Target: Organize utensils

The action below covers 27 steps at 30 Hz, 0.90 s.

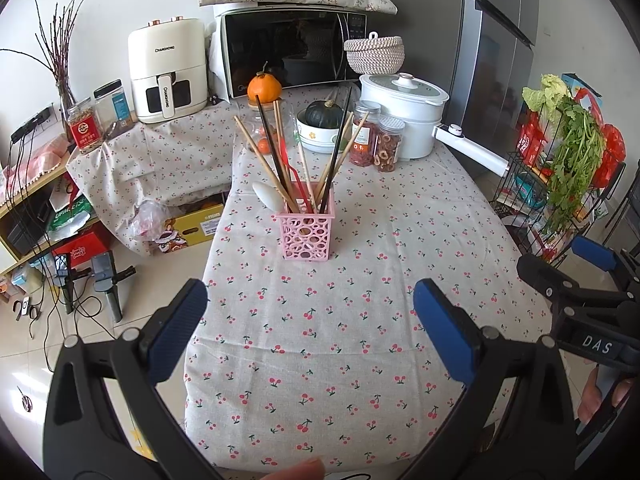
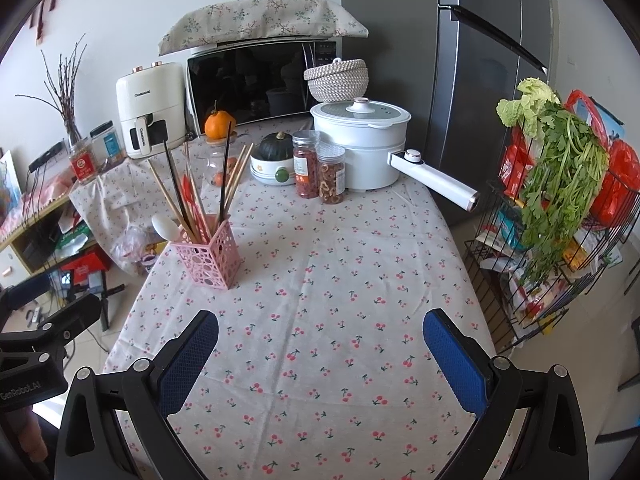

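While lower ends of utensils stay hidden inside pink holder (image 1: 307, 231), chopsticks (image 1: 262, 159), red pieces, white spoon (image 1: 269, 196) protrude. Holder stands upright on cherry-print surface (image 1: 360, 340), 12 o'clock from left hand-held gripper (image 1: 310, 306), jaws wide apart, empty. Right hand-held gripper (image 2: 320, 330) likewise spread, empty; holder at its 11 o'clock.

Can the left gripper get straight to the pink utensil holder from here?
Probably yes. The left gripper is open and empty, and only bare cherry-print tablecloth lies between it and the pink utensil holder. The right gripper sits off to the side, clear of that path.
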Each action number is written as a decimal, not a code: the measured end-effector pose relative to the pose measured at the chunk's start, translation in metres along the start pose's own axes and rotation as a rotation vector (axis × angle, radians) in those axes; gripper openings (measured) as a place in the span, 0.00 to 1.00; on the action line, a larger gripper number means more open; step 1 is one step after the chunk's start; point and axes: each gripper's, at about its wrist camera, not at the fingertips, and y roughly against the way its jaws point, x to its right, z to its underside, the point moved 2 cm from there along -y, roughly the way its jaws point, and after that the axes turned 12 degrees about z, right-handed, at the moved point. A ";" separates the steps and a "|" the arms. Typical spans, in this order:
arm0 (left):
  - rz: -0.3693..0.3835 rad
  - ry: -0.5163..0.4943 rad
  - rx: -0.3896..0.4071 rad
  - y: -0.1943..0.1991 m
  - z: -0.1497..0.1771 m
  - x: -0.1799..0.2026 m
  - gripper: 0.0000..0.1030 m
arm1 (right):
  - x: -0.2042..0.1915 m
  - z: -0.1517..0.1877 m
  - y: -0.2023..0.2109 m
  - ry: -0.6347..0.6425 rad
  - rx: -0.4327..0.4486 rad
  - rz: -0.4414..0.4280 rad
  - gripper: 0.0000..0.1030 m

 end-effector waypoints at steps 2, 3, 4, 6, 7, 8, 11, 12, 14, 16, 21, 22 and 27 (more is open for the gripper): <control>0.000 0.000 -0.001 0.000 0.000 0.000 0.99 | 0.000 0.000 0.000 -0.002 0.001 0.000 1.00; -0.001 0.000 0.000 0.000 0.000 0.000 0.99 | 0.000 0.000 0.000 -0.001 0.000 0.000 1.00; 0.000 0.000 0.000 0.000 0.000 0.000 0.99 | 0.000 0.000 0.000 -0.002 0.000 0.000 1.00; -0.001 0.000 0.000 0.000 0.000 0.000 0.99 | 0.000 0.000 0.000 -0.003 0.000 -0.001 1.00; -0.002 0.000 0.001 0.000 0.000 0.000 0.99 | 0.000 0.000 0.000 -0.002 0.000 -0.001 1.00; -0.002 -0.001 0.001 0.000 0.000 0.000 0.99 | 0.000 0.000 0.000 -0.001 0.001 -0.001 1.00; -0.003 -0.001 0.000 0.000 0.000 0.000 0.99 | 0.000 -0.001 0.000 -0.001 0.000 -0.001 1.00; -0.003 -0.002 -0.001 0.000 0.001 0.000 0.99 | 0.001 -0.001 0.000 -0.001 0.000 -0.001 1.00; -0.005 -0.006 -0.004 -0.001 0.002 -0.001 0.99 | 0.001 0.000 -0.001 -0.004 -0.001 -0.002 1.00; -0.004 -0.005 -0.009 -0.002 0.004 -0.001 0.99 | 0.002 0.000 -0.001 -0.003 -0.001 -0.002 1.00; -0.003 -0.006 -0.015 -0.002 0.004 -0.001 0.99 | 0.002 0.000 -0.001 -0.003 -0.001 0.001 1.00; -0.002 -0.006 -0.014 -0.003 0.004 -0.001 0.99 | 0.002 0.000 -0.001 -0.003 -0.001 0.003 1.00; -0.001 -0.005 -0.014 -0.002 0.005 0.000 0.99 | 0.004 0.001 -0.002 -0.006 -0.003 0.005 1.00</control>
